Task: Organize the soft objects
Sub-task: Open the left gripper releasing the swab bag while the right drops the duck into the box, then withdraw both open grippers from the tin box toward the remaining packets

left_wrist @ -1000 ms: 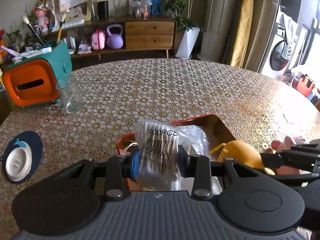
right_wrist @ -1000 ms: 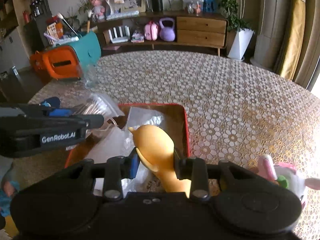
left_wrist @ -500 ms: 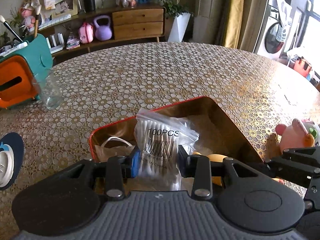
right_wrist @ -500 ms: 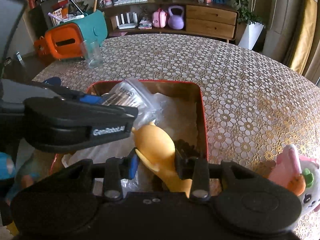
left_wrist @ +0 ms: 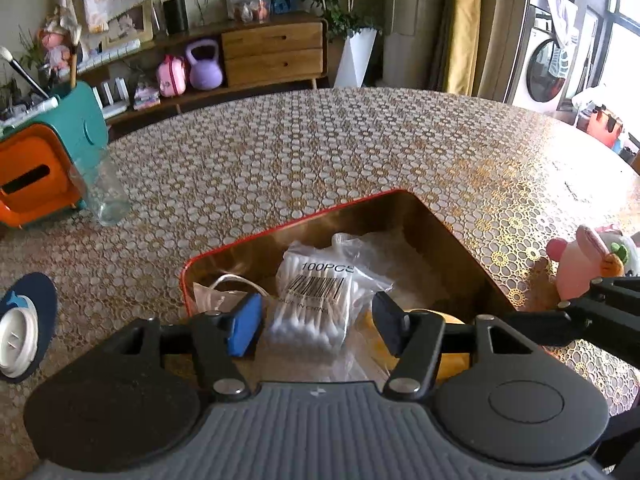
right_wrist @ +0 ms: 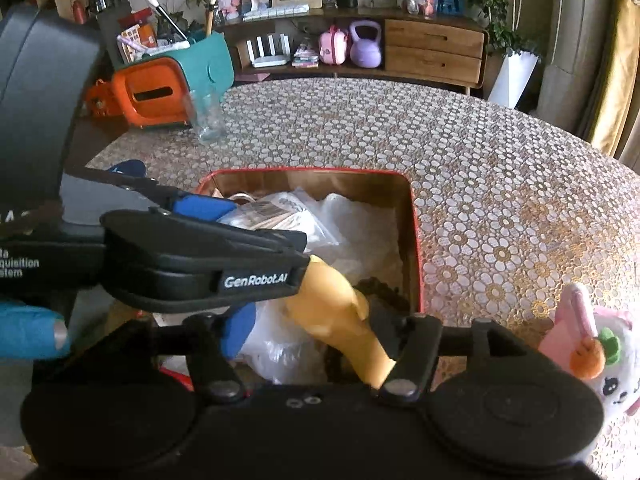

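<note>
Cotton swab bag (left_wrist: 316,304): I judge it light and squashy with slippery film; I'd pinch it across the packed middle, not the loose top flap.
Look: clear plastic, white swabs, barcode and "100PCS" print.
Where: it lies inside the red tin (left_wrist: 280,228), on other clear bags.
Left gripper (left_wrist: 318,320): its fingers (left_wrist: 244,324) are spread, one each side of the bag, not pressing it.
Yellow toy (right_wrist: 340,312): looks rubbery and yielding, smooth; I'd take its narrower neck.
Right gripper (right_wrist: 310,330): fingers parted; I see the toy touching the right one only, hanging into the tin.
Plush bunny (right_wrist: 588,352): soft, on the worktop (right_wrist: 500,208) beside the tin, not yet stowed.
</note>
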### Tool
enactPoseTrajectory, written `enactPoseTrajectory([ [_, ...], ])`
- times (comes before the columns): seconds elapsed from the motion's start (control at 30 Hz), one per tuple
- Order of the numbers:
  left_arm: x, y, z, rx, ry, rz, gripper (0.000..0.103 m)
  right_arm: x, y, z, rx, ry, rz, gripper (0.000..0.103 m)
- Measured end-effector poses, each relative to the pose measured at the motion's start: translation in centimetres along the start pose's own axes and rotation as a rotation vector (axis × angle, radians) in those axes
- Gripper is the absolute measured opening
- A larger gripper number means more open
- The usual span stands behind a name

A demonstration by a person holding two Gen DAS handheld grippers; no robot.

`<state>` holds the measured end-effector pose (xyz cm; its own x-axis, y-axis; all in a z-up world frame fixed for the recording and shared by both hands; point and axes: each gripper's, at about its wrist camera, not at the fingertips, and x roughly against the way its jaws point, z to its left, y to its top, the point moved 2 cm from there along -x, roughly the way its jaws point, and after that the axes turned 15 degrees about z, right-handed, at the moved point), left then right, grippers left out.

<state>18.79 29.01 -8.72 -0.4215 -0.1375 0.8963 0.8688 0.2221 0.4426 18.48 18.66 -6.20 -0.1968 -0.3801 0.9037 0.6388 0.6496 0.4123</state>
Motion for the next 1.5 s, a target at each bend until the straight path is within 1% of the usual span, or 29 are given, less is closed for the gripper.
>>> enactPoseTrajectory([
  [0.1, 1.0, -0.2, -0.2, 0.002, 0.009, -0.012, 0.061, 0.8, -0.3, -0.1, -0.005, 0.01, -0.011, 0.063],
  [0.2, 2.0, -0.3, 0.0, 0.008, 0.01, -0.025, 0.061, 1.8, -0.5, -0.1, -0.006, 0.019, -0.029, 0.068],
  [0.33, 3.6, -0.7, -0.1, 0.009, 0.01, -0.041, 0.062, 3.7, -1.1, -0.4, -0.011, 0.038, -0.059, 0.07],
  [0.37, 4.0, -0.8, -0.1, 0.006, 0.01, -0.046, 0.062, 4.1, -1.3, -0.5, -0.015, 0.042, -0.068, 0.072],
  [0.47, 5.4, -1.0, -0.5, -0.004, 0.007, -0.062, 0.065, 5.4, -1.9, -0.9, -0.028, 0.053, -0.093, 0.073],
  [0.73, 9.4, -2.3, -2.6, -0.041, 0.002, -0.119, 0.067, 9.2, -4.1, -3.2, -0.068, 0.079, -0.157, 0.077],
  [0.8, 10.4, -2.7, -3.5, -0.052, -0.003, -0.138, 0.068, 10.1, -4.8, -4.1, -0.085, 0.084, -0.177, 0.079],
  [0.9, 11.8, -3.3, -4.9, -0.074, -0.011, -0.164, 0.074, 11.6, -5.8, -5.3, -0.108, 0.089, -0.21, 0.081],
  [1.03, 13.4, -3.8, -7.4, -0.109, -0.024, -0.189, 0.076, 13.7, -7.5, -7.1, -0.135, 0.089, -0.261, 0.088],
  [1.07, 13.7, -3.9, -7.9, -0.115, -0.03, -0.191, 0.078, 14.1, -7.8, -7.4, -0.144, 0.09, -0.271, 0.09],
  [1.17, 14.5, -4.2, -9.8, -0.13, -0.058, -0.205, 0.084, 15.5, -9.2, -8.9, -0.168, 0.087, -0.302, 0.094],
  [1.27, 14.9, -4.4, -12.0, -0.139, -0.087, -0.203, 0.084, 16.7, -10.8, -10.6, -0.2, 0.074, -0.328, 0.1],
  [1.4, 15.2, -4.4, -14.8, -0.147, -0.131, -0.202, 0.086, 18.5, -12.9, -12.9, -0.233, 0.058, -0.357, 0.101],
  [1.5, 15.5, -4.4, -17.1, -0.162, -0.173, -0.216, 0.087, 19.9, -14.4, -14.6, -0.265, 0.048, -0.379, 0.102],
])
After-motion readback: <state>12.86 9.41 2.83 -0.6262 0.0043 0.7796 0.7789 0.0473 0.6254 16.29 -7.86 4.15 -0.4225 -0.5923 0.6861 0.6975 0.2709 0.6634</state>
